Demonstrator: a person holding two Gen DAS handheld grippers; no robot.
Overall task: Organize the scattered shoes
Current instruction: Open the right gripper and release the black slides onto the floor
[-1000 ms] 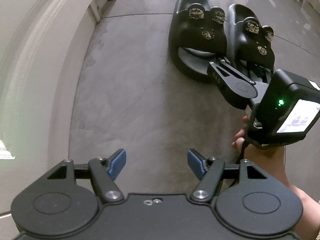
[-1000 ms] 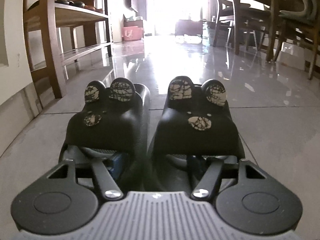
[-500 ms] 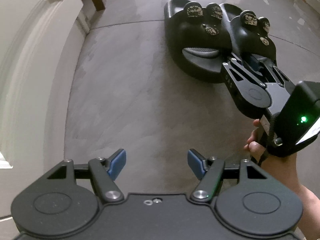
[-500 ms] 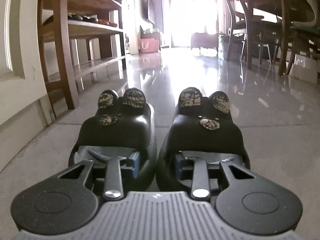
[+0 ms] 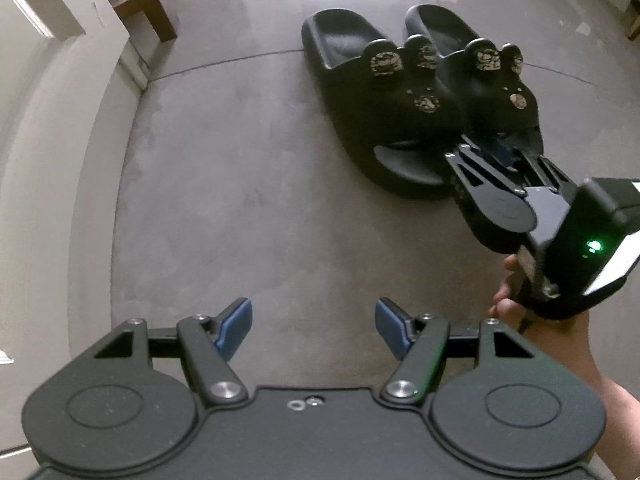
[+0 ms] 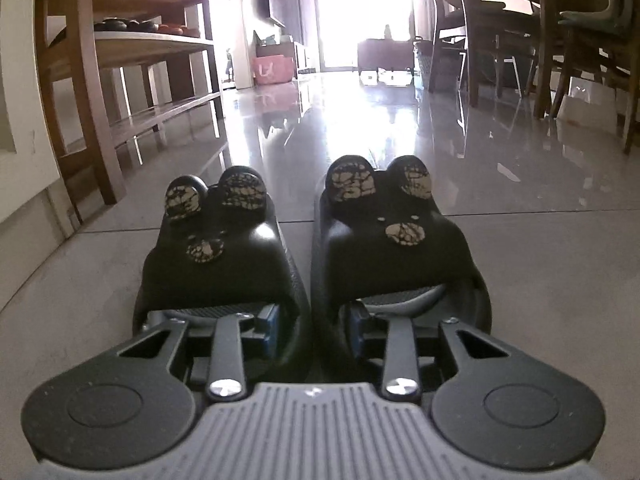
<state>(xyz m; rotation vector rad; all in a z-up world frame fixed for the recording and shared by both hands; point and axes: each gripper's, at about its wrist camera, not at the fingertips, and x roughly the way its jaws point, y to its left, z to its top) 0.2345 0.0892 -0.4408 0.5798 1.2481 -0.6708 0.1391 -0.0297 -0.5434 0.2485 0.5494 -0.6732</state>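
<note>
Two black slippers with bear-face straps lie side by side on the grey floor: the left slipper and the right slipper. My right gripper has one finger inside each slipper's open front and is shut on their two touching inner walls. The gripper end of the pair looks raised a little off the floor. My left gripper hangs open over bare floor, well short of the slippers, with nothing between its blue pads.
A wooden shoe rack stands to the left, its leg near the white wall. A dining table with chairs is at the far right. A hand holds the right gripper. Glossy floor stretches ahead.
The right gripper's fingers have closed from wide apart onto the slippers' inner walls, pressing the pair together, and the pair has tipped up. The left gripper stays open.
</note>
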